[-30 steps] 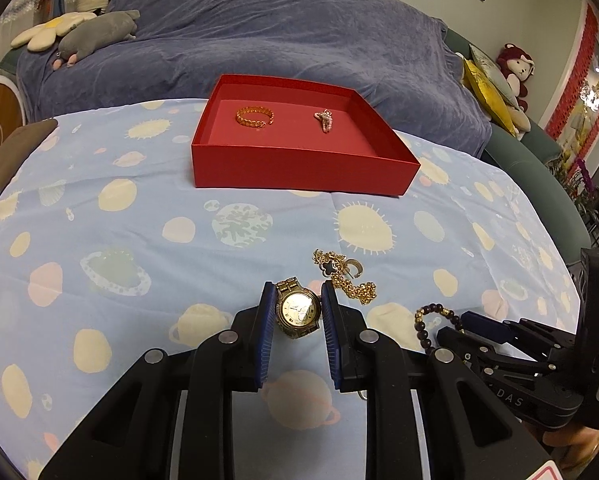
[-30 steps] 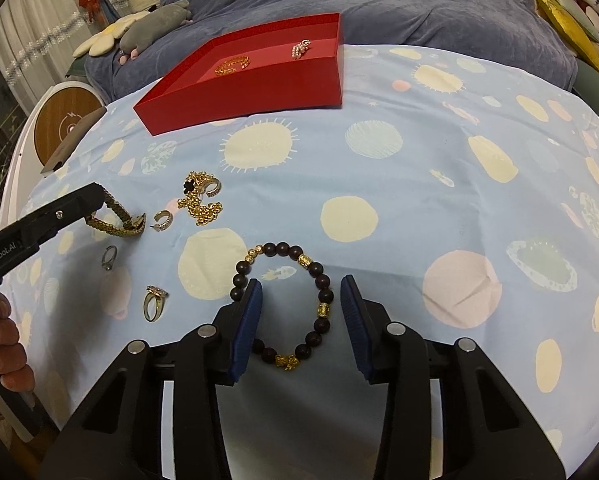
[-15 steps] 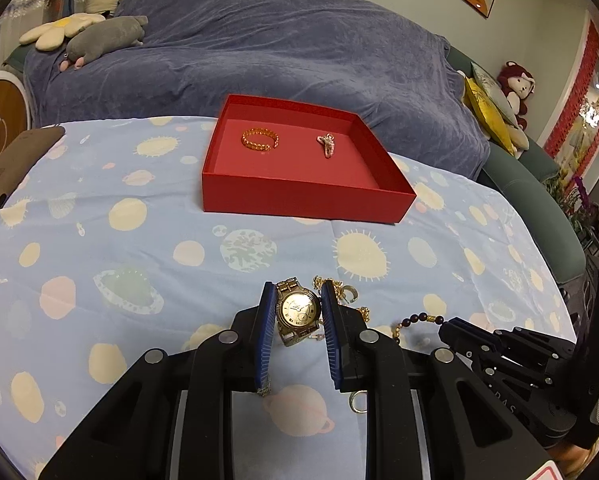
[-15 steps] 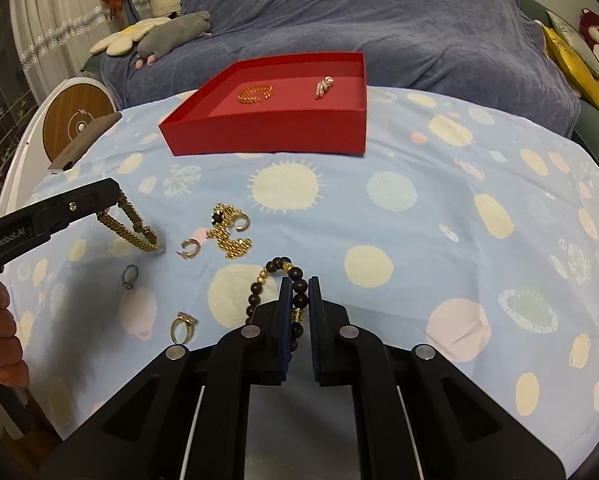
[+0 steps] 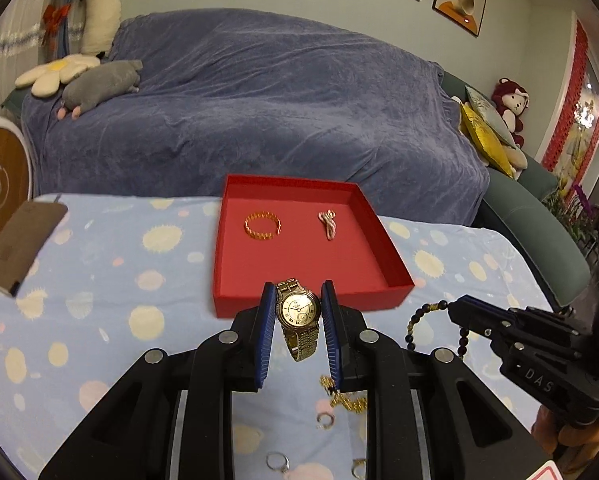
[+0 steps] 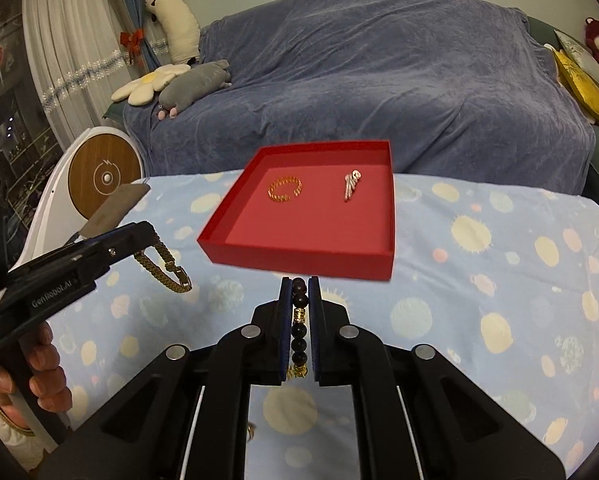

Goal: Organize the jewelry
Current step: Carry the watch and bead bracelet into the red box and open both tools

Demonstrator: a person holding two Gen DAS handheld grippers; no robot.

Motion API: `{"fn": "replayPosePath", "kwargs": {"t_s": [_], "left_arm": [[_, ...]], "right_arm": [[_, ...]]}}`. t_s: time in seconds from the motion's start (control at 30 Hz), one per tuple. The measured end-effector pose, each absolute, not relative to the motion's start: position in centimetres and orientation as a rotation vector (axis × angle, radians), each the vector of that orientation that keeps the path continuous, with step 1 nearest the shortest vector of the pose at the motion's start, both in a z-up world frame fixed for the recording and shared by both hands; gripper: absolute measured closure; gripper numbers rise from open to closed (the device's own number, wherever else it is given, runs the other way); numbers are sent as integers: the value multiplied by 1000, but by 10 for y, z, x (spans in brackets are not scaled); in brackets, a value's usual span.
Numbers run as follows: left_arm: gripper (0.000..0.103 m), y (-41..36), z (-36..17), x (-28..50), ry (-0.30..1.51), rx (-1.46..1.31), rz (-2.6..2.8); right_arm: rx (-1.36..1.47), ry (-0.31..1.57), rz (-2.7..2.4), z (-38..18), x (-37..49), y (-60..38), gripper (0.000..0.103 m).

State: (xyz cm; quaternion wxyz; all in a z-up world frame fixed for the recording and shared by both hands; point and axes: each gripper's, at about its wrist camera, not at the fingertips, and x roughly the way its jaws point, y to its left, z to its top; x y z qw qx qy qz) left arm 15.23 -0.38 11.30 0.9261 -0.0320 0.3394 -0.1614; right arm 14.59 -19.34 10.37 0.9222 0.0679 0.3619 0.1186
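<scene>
My left gripper (image 5: 298, 309) is shut on a gold watch (image 5: 298, 312) and holds it in the air just before the near wall of the red tray (image 5: 311, 304). The watch band (image 6: 163, 268) hangs from that gripper in the right wrist view. My right gripper (image 6: 299, 292) is shut on a dark bead bracelet (image 6: 299, 320), lifted above the cloth in front of the tray (image 6: 299, 260). The bracelet (image 5: 415, 320) dangles from the right gripper in the left wrist view. In the tray lie a gold bracelet (image 5: 262, 226) and a pink clip (image 5: 328, 224).
On the spotted blue cloth (image 5: 99, 280) under the left gripper lie a gold chain (image 5: 345, 398) and several rings (image 5: 277, 460). A brown card (image 5: 19, 248) lies at the cloth's left edge. A blue-covered sofa (image 5: 259, 100) stands behind the table.
Both grippers have risen and moved forward toward the red tray, each carrying its piece. The right gripper went from open around the bead bracelet to shut on it.
</scene>
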Motion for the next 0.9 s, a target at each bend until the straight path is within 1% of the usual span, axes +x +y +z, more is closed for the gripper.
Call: {"fn": "replayPosePath", "kwargs": {"t_s": [0.1, 0.2, 0.3, 0.37, 0.4, 0.5, 0.57, 0.6, 0.67, 0.7, 0.73, 0.77, 0.8, 0.83, 0.9], "left_arm": [[83, -11, 123, 182, 671, -42, -321], [83, -17, 122, 216, 665, -55, -323], [83, -25, 107, 247, 676, -45, -298], [90, -29, 95, 264, 694, -52, -299], [91, -30, 90, 272, 699, -48, -294], [91, -32, 74, 292, 724, -55, -292], [91, -33, 63, 302, 745, -56, -284], [91, -33, 60, 306, 754, -60, -284], [87, -30, 56, 309, 762, -65, -256], [85, -27, 56, 307, 766, -72, -254], [75, -24, 57, 305, 772, -81, -248], [68, -21, 58, 302, 776, -90, -237], [57, -16, 60, 297, 775, -101, -230], [53, -12, 63, 290, 769, -107, -223], [52, -4, 69, 274, 758, -100, -213]], "right_arm": [[150, 728, 256, 117, 183, -187, 96], [188, 740, 255, 115, 221, -185, 96], [239, 778, 239, 98, 257, -186, 96], [255, 804, 217, 82, 277, -188, 96], [260, 818, 208, 73, 286, -189, 96], [255, 865, 194, 46, 307, -193, 96], [233, 878, 167, 33, 313, -197, 94], [219, 878, 142, 30, 314, -200, 91], [210, 862, 109, 30, 310, -207, 84], [220, 847, 105, 33, 305, -211, 75], [231, 836, 102, 36, 298, -216, 68], [239, 830, 102, 37, 292, -220, 68], [241, 828, 107, 41, 283, -224, 68], [239, 826, 109, 44, 275, -226, 68], [228, 823, 118, 51, 253, -229, 68]]}}
